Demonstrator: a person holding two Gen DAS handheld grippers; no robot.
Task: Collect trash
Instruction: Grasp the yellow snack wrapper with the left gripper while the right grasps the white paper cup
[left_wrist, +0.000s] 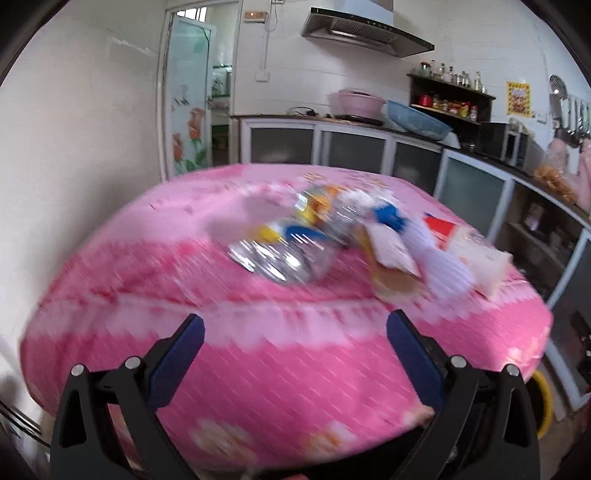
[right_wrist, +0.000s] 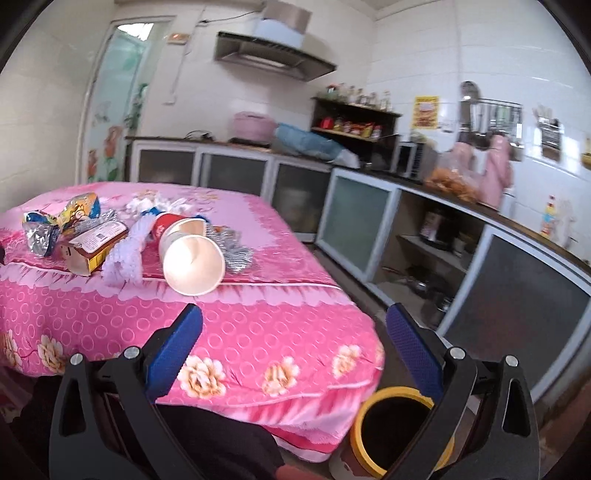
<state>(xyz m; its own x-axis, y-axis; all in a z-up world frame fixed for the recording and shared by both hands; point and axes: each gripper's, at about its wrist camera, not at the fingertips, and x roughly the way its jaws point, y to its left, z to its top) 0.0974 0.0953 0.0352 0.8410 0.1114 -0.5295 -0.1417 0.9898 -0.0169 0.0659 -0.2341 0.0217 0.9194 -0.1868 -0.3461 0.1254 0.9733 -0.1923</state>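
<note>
Trash lies in a heap on the pink-clothed table (right_wrist: 258, 332): a paper cup (right_wrist: 190, 254) on its side, a small brown carton (right_wrist: 96, 245), white crinkled paper (right_wrist: 123, 254) and foil snack wrappers (right_wrist: 55, 225). The left wrist view is blurred; it shows the foil wrappers (left_wrist: 280, 254), the carton (left_wrist: 391, 254) and the white paper (left_wrist: 447, 266) on the same table (left_wrist: 258, 369). My left gripper (left_wrist: 295, 325) is open and empty, short of the heap. My right gripper (right_wrist: 293, 317) is open and empty over the table's near right corner. A yellow-rimmed bin (right_wrist: 400, 432) stands on the floor below it.
Kitchen counters with cabinets (right_wrist: 369, 210) run along the back and right walls, close to the table's right side. A range hood (right_wrist: 273, 55) hangs on the back wall. A glass door (left_wrist: 188, 96) is at the back left.
</note>
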